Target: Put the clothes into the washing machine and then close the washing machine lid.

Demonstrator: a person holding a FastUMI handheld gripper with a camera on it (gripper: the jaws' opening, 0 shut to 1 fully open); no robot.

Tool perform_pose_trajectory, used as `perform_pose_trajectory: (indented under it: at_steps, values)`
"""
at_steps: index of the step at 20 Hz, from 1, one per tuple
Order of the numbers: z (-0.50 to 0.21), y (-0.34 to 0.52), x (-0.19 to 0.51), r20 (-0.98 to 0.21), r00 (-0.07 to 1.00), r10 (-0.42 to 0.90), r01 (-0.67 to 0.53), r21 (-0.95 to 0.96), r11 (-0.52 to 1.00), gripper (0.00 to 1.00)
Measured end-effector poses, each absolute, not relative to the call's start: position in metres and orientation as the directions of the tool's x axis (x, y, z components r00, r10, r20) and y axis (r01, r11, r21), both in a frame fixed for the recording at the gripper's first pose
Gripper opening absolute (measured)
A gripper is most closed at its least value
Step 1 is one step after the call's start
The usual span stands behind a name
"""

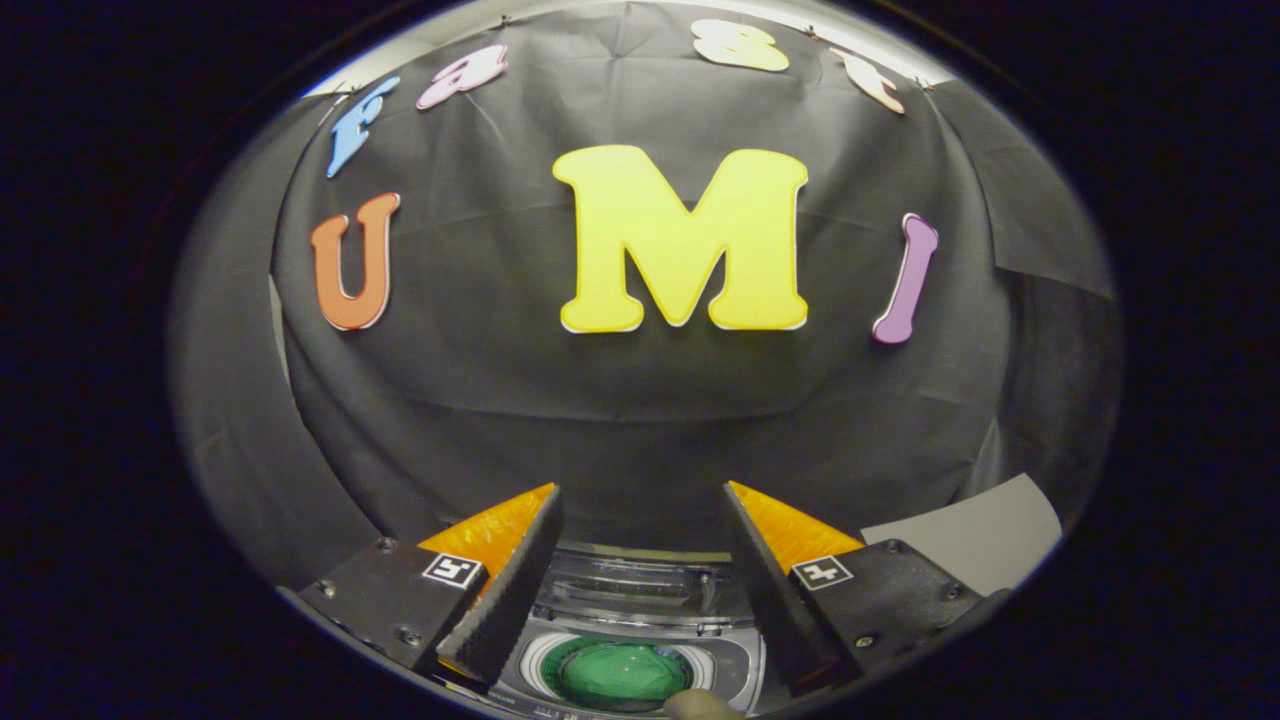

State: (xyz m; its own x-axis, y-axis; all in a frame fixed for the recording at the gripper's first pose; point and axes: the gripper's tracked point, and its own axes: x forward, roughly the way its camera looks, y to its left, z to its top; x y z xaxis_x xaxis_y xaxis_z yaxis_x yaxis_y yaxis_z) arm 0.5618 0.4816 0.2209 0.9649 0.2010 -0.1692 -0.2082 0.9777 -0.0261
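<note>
— Hovering above the washing machine (pixel 640 620), gripper (pixel 640 510) aimed at the black cloth wall (pixel 640 430). Fingers spread wide, nothing between them, touching nothing.

— Noted. Position of the machine?

— Directly below and between the fingers, partly hidden by both. Top-loading type, seen from above; grey top panel, a clear hinged part toward the wall side.

— Lid state?

— Cannot tell for certain. Round opening (pixel 620 672) visible through the gap between the fingers, ringed in white, showing glossy green inside. Glossy sheen there, either a transparent cover or the drum itself.

— Clothes?

— Cannot tell whether that green is cloth. Small tan rounded object (pixel 700 706) at the near rim of the opening, too cut off to identify.

— Anything else around?

— Pale grey flat surface (pixel 975 540) off beyond the right finger, against the wall, well apart from the machine. Square printed markers on top of both finger mounts.
</note>
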Motion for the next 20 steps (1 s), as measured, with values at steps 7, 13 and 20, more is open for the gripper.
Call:
perform_pose_trajectory:
  at_steps: [7,13,20]
  values:
    - [0.182,0.499,0.630,-0.306,0.939,0.159,-0.170,-0.009,0.985,0.98]
    - [0.130,0.502,0.662,-0.425,0.900,0.097,-0.120,-0.027,0.992,0.98]
    - [0.120,0.498,0.661,-0.381,0.919,0.103,-0.110,0.002,0.994,0.99]
